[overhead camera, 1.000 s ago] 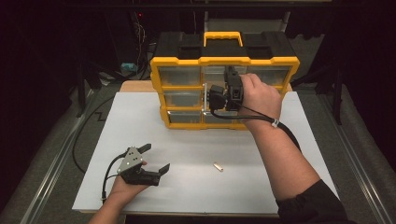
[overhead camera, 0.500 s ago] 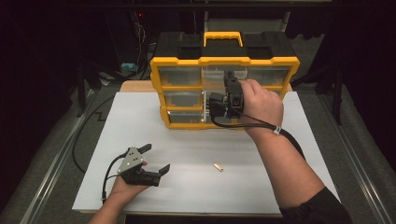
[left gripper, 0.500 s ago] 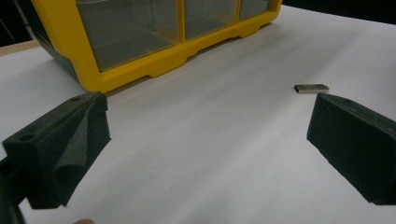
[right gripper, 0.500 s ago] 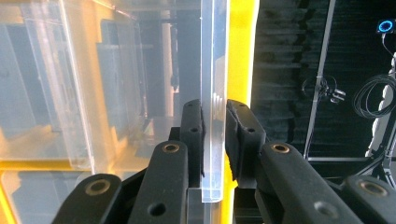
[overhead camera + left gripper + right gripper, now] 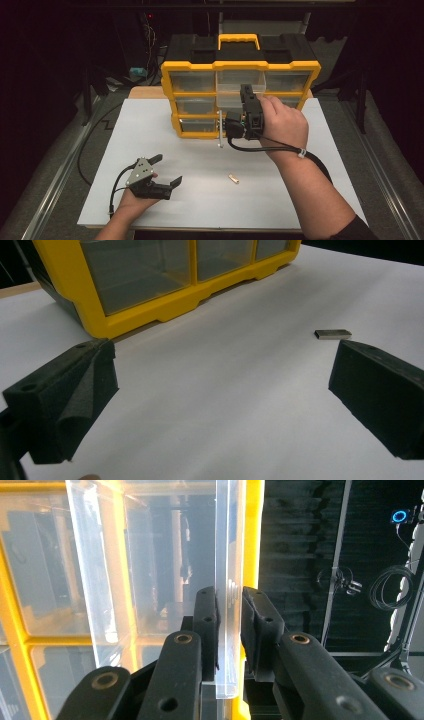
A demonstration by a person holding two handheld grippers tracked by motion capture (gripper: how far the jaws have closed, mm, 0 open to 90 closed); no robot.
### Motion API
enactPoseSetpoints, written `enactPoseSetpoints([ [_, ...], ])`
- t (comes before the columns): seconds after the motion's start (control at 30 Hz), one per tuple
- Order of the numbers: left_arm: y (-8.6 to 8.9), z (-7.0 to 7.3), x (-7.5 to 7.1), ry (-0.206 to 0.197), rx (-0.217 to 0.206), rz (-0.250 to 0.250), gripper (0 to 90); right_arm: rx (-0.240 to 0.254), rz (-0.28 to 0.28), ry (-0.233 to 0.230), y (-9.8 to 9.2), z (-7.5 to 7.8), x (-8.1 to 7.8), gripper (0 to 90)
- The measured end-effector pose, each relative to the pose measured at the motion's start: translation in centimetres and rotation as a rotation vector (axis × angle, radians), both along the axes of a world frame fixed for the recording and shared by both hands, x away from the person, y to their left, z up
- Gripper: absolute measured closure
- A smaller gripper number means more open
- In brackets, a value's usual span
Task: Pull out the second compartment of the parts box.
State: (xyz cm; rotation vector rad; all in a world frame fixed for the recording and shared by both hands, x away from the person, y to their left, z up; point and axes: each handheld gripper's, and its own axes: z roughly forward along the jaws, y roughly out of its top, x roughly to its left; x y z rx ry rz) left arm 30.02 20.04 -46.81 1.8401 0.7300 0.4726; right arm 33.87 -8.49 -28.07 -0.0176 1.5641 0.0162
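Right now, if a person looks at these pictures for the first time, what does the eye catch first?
First comes the yellow and black organizer standing at the far edge of the white table. In front of it, the right gripper is shut on the front of a clear drawer pulled out of the top row. The left gripper rests open at the near left, and a small metal piece lies alone between them.

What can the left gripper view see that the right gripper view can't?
Left gripper view: the left gripper, jaws wide open, over the white sheet, with a small metal piece lying on it. Right gripper view: the right gripper pinching the front edge of a clear drawer, with a dark room behind. Both: the yellow organizer box.
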Motion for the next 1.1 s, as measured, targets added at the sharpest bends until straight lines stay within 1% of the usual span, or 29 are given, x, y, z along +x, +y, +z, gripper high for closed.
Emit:
enactPoseSetpoints([
  [0.17, 0.0, 0.0, 0.0, 0.000, 0.001, 0.000, 0.2, 0.002, 0.005, -0.005, 0.0, -0.1, -0.9, 79.2],
  [0.47, 0.0, 0.0, 0.0, 0.000, 0.001, -0.002, 0.2, -0.010, 0.016, -0.007, -0.1, -0.1, -2.2, 79.3],
  [0.57, 0.0, 0.0, -0.1, 0.000, 0.001, -0.002, 0.1, -0.002, 0.019, -0.012, -0.1, -0.2, -2.6, 79.3],
  [0.6, 0.0, 0.0, -0.1, 0.000, 0.001, -0.003, 0.2, -0.008, 0.021, -0.011, -0.1, -0.2, -2.7, 79.3],
  [1.1, -0.1, -0.1, 0.0, 0.004, 0.008, -0.006, 0.2, 0.006, 0.033, -0.015, -0.3, -0.5, -3.4, 78.9],
])
